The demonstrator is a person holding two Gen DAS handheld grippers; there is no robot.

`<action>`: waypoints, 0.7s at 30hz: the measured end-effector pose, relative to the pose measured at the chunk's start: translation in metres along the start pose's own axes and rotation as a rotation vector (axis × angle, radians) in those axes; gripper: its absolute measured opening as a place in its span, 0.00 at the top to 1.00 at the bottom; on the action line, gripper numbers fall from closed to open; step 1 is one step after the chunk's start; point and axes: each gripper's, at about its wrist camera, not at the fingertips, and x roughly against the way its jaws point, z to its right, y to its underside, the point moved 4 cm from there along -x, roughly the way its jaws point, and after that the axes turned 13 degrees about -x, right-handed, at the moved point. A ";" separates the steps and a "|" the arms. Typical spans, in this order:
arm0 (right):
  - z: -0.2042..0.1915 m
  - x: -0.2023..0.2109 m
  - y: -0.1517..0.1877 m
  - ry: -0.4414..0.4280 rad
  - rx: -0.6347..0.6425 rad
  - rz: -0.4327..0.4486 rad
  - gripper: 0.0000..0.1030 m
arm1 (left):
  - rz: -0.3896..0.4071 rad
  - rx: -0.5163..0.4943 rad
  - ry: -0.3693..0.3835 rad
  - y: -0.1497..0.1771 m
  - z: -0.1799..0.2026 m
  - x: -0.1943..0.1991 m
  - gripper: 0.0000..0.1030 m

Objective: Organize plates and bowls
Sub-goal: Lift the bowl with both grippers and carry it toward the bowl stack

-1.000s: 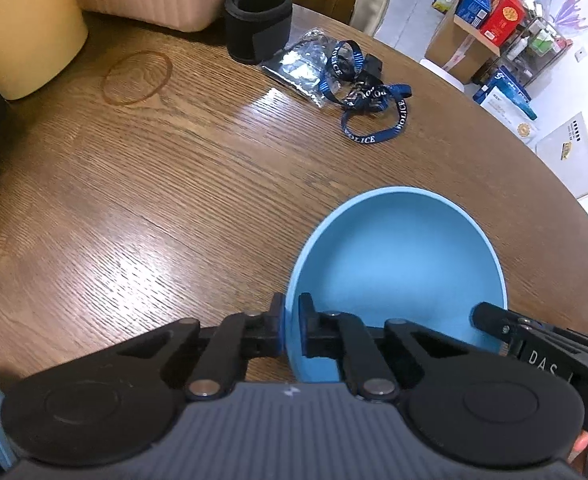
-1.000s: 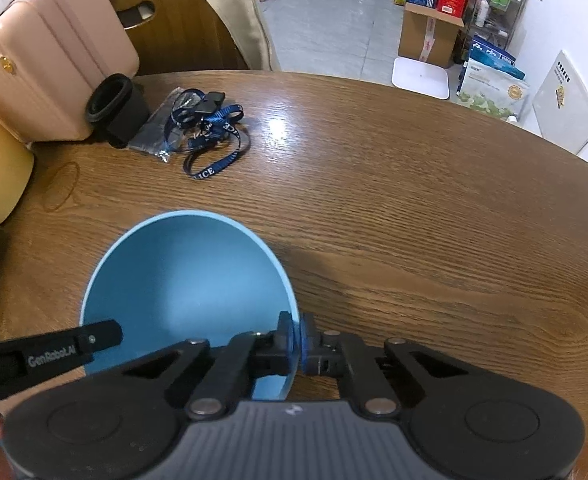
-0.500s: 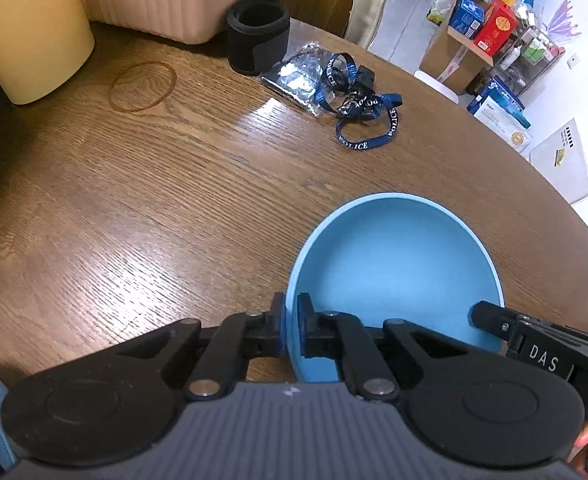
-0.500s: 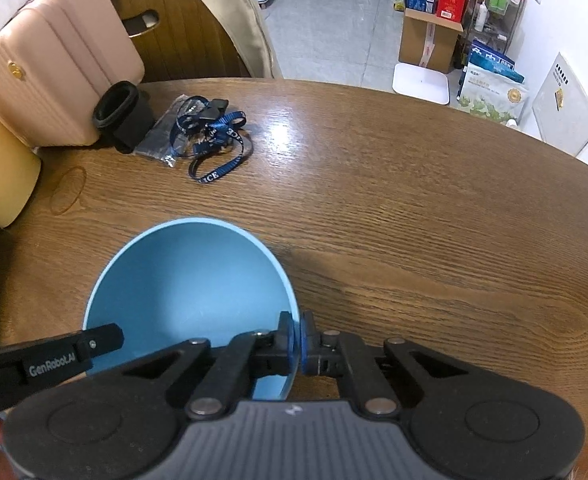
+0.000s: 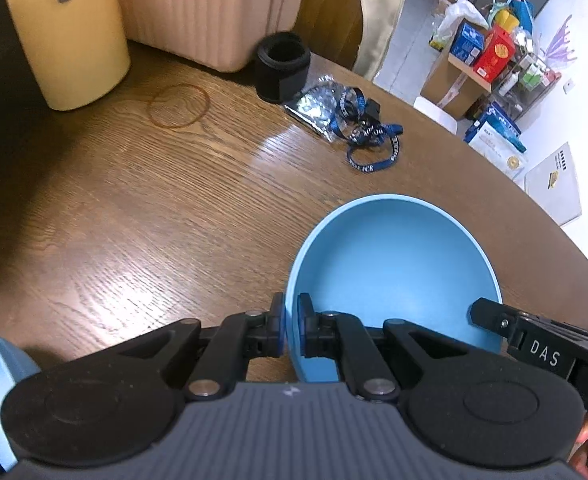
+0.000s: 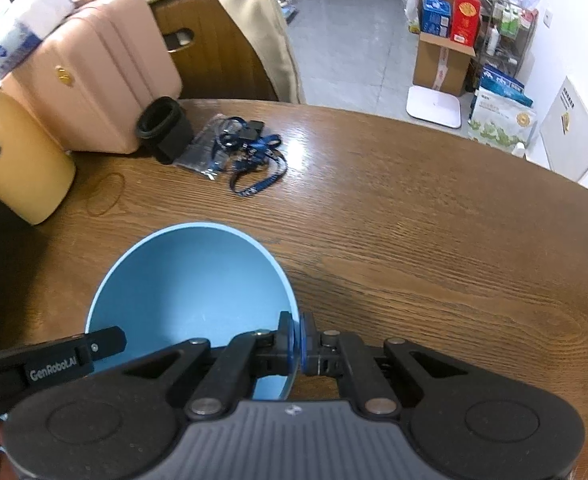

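I have both tongs clamped on one smooth, round blue bowl [image 5: 394, 272]: left tongs [image 5: 290, 330] pinch its left rim, right tongs [image 6: 296, 340] its right rim. The bowl is empty and sits over the glossy wood-grain surface [image 6: 434, 232], near me.

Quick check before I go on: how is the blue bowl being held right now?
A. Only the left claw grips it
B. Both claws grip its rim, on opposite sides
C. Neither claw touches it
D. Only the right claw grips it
B. The left claw is shut on one side of the blue bowl's rim, and the right claw is shut on the opposite side.
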 end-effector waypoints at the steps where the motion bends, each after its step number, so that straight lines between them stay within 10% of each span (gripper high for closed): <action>1: -0.003 0.003 0.001 -0.004 0.005 0.004 0.97 | 0.007 0.002 -0.002 0.001 -0.002 0.005 0.93; 21: -0.065 0.067 0.037 -0.067 0.065 0.064 0.96 | 0.088 0.020 -0.022 0.036 -0.054 0.086 0.93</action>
